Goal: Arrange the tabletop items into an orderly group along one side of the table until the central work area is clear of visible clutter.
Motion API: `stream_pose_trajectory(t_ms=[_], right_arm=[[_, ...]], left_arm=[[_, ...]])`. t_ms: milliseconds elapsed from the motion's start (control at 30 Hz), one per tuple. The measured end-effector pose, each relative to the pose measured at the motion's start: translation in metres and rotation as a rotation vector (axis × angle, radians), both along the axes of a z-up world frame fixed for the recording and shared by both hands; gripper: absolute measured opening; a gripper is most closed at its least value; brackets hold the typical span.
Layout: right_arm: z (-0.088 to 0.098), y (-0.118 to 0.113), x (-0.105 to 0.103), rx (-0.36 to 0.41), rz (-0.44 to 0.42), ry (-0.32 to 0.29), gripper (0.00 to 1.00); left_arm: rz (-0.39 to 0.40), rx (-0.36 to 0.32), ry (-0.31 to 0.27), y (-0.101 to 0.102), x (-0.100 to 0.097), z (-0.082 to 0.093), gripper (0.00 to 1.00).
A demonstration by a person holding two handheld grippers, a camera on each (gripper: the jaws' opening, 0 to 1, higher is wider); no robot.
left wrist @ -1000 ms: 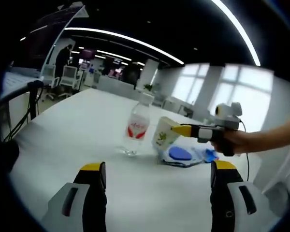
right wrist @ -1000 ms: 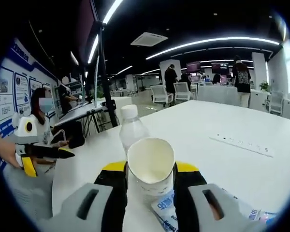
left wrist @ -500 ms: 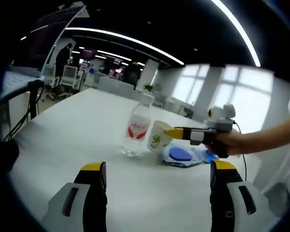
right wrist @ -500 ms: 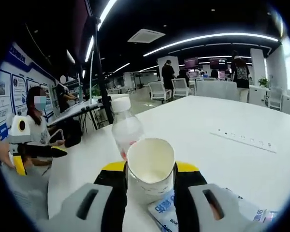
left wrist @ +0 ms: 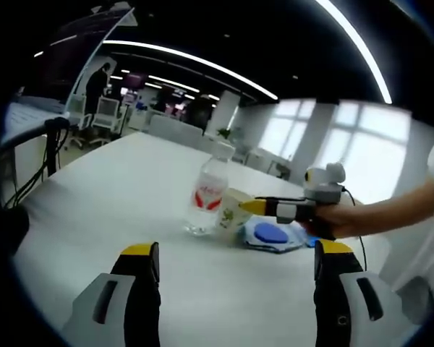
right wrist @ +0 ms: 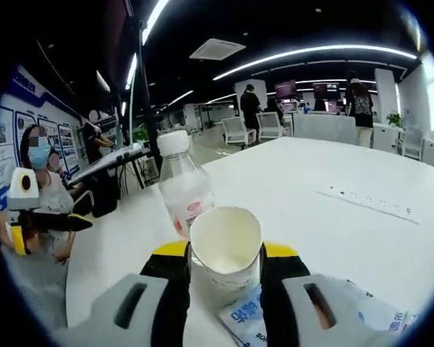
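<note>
Closer to the bottle (right wrist: 182,189) now — right tongs (right wrist: 225,254) pinch the paper cup (right wrist: 225,250); left tongs (left wrist: 231,254) spread.

Grey tongs (left wrist: 231,271) with black jaws and yellow tips

Blue print on packet (right wrist: 247,318), red bottle label (right wrist: 190,210): neither legible.

Paper cup (right wrist: 225,249) between right gripper's fingers (right wrist: 175,285), bottle (right wrist: 184,192) just behind-left, packet (right wrist: 247,318) beneath, on table (right wrist: 333,238)
</note>
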State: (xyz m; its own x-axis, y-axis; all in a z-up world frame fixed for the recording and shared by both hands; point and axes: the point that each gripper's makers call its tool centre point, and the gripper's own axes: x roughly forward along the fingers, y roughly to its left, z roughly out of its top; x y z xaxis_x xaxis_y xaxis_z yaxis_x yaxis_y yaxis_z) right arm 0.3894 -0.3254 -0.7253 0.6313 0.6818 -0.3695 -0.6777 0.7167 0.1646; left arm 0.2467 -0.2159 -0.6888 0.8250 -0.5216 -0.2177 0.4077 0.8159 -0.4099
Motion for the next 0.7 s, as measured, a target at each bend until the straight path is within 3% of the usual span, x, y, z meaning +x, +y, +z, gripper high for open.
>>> stream_pose_trajectory(t_ms=[700], right_arm=[[-0.0074, 0.0011, -0.0016, -0.036, 0.005, -0.003, 0.39]], left_arm=[[0.003, -0.005, 0.000, 0.0007, 0.0006, -0.0001, 0.85]])
